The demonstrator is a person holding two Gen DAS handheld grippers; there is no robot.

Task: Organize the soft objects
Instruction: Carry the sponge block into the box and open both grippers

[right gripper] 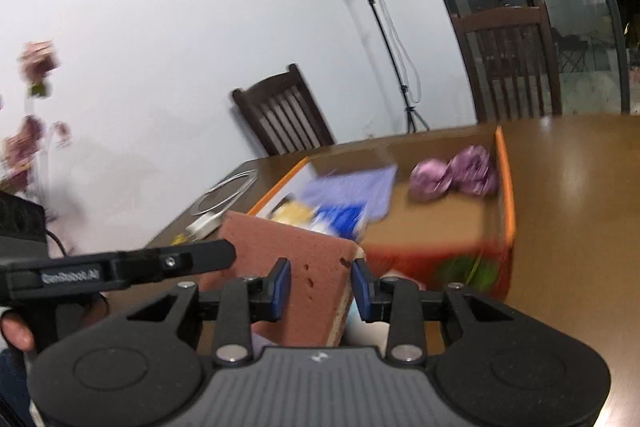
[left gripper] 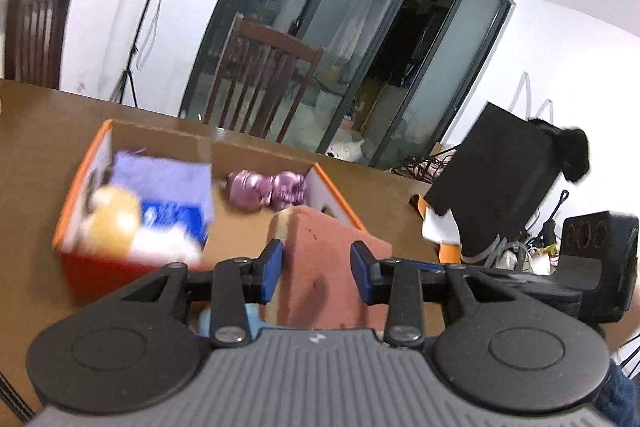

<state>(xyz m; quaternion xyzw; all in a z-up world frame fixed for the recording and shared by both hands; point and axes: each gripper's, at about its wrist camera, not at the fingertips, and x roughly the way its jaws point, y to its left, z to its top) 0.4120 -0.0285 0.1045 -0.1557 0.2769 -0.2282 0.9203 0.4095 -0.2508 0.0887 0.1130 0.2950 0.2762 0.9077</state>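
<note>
A reddish-brown sponge block (left gripper: 320, 247) (right gripper: 280, 247) hangs above the brown table, held from two sides. My left gripper (left gripper: 316, 267) is shut on one end of it, and my right gripper (right gripper: 320, 285) is shut on the other. Beyond it stands an open cardboard box (left gripper: 336, 195) (right gripper: 506, 187) with an orange rim. Inside lie a pink-purple plush toy (left gripper: 264, 189) (right gripper: 456, 173), a lilac cloth (left gripper: 160, 179) (right gripper: 352, 183), a blue item and a yellow soft thing (left gripper: 114, 223). The box is blurred.
Dark wooden chairs (left gripper: 260, 83) (right gripper: 284, 115) stand behind the table (right gripper: 568, 195). A light stand (right gripper: 376, 7) is by the wall. A white cable (right gripper: 224, 195) lies left of the box. A black monitor (left gripper: 496, 179) and clutter sit at the right.
</note>
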